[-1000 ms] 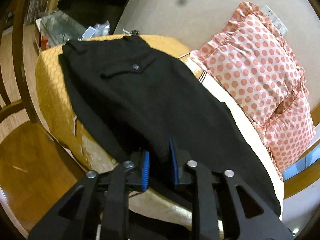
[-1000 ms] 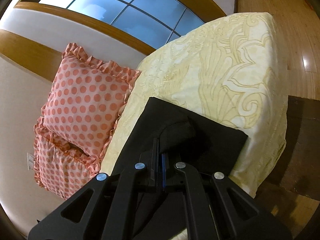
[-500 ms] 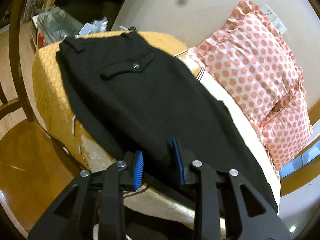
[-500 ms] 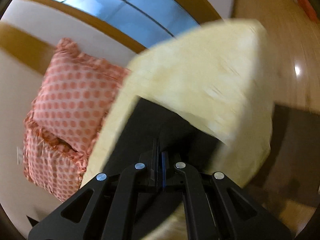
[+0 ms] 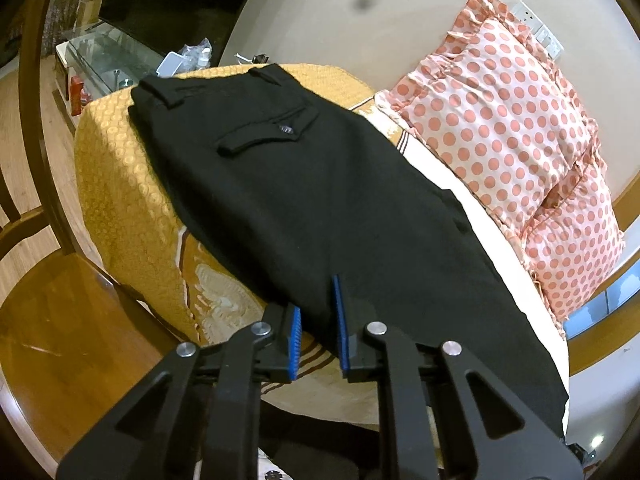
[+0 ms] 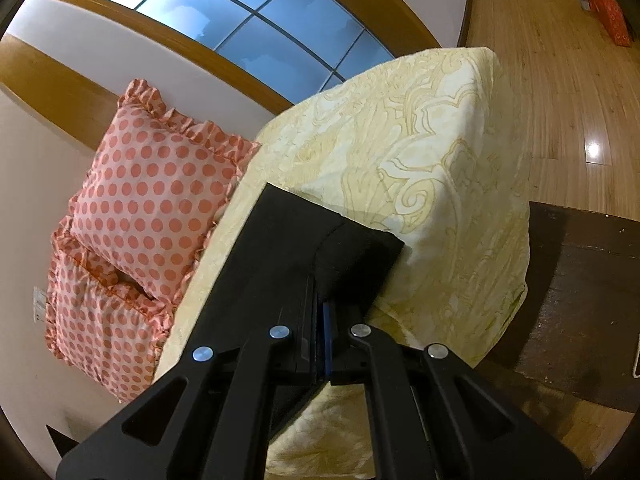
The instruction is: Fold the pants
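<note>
**Left claw spreads off the trousers, right claw stays pinched on the hem**

Since the earlier frames the left gripper has widened: its two blue pads now stand apart with the near edge of the cloth between them, gripping nothing. The right gripper remains clamped on a raised fold at the leg end, which has lifted a little

One bed with a pale yellow patterned cover carries one pair of black pants, laid flat lengthwise; waistband and buttoned back pocket sit at the far left, over an orange dotted blanket. Hem lies near the bed's right end

Two pink cushions with coral dots lean against the far wall, one partly behind the other

A glass-topped stand at far left holds small clutter too blurred to name
</note>
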Demonstrator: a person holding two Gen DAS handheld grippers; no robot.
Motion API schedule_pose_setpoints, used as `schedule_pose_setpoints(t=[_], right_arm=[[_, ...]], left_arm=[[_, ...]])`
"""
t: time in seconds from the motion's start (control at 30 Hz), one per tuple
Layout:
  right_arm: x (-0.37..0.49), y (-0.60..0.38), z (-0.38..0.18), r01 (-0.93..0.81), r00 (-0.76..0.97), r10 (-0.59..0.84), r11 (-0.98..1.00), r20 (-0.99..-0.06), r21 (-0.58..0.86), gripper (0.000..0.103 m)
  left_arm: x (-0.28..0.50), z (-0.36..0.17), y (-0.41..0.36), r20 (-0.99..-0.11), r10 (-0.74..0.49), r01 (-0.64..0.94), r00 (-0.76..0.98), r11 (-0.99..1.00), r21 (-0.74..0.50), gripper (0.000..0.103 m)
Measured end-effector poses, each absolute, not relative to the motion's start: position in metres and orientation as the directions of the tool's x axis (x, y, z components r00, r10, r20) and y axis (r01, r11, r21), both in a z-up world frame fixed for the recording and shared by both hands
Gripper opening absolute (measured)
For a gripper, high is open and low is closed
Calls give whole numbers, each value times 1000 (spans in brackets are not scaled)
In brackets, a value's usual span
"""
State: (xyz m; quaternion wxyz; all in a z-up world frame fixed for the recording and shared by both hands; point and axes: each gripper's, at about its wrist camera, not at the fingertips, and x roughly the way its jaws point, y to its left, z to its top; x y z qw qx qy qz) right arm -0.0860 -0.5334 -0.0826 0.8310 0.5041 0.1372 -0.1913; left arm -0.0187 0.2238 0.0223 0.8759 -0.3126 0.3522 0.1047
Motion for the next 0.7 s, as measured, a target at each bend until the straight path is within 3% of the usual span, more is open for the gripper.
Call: schedule_pose_setpoints(t=[0.2,0.27,0.3,0.33,0.43,0.5,0.6,0.7], right_arm=[[-82,-531,-79,473,878,-192,476,-438,741,2],[-86,-535,-77,484,872,-200,479,-447,732,4],[-90,-539,-74,490,870,-208,479,-448,728,4],[-93,-541,-71,498,866,-228,482,-446,721,6],[-101,-546,-59,548,836,-327,499,-440,671,19],[-103,-551,-55,565,824,-373,499,-425,657,58],[-101,-558,-52,561,826,-394,505,-404,656,61],[-92,-561,-57,580,814,-380,514,-439,632,61]], left_arm=[[-26,21,216,-652,18,-401,758,801,-445,23],[-31,24,216,-640,46,-413,767,799,-438,36],[-38,29,217,-632,127,-461,765,793,-399,53],[-42,33,218,-621,178,-489,763,787,-375,63],[-55,48,222,-560,279,-526,780,777,-347,67],[-54,57,221,-530,268,-497,805,791,-356,72],[-38,63,207,-519,217,-435,827,831,-347,75],[-19,58,187,-535,118,-344,837,874,-345,79]])
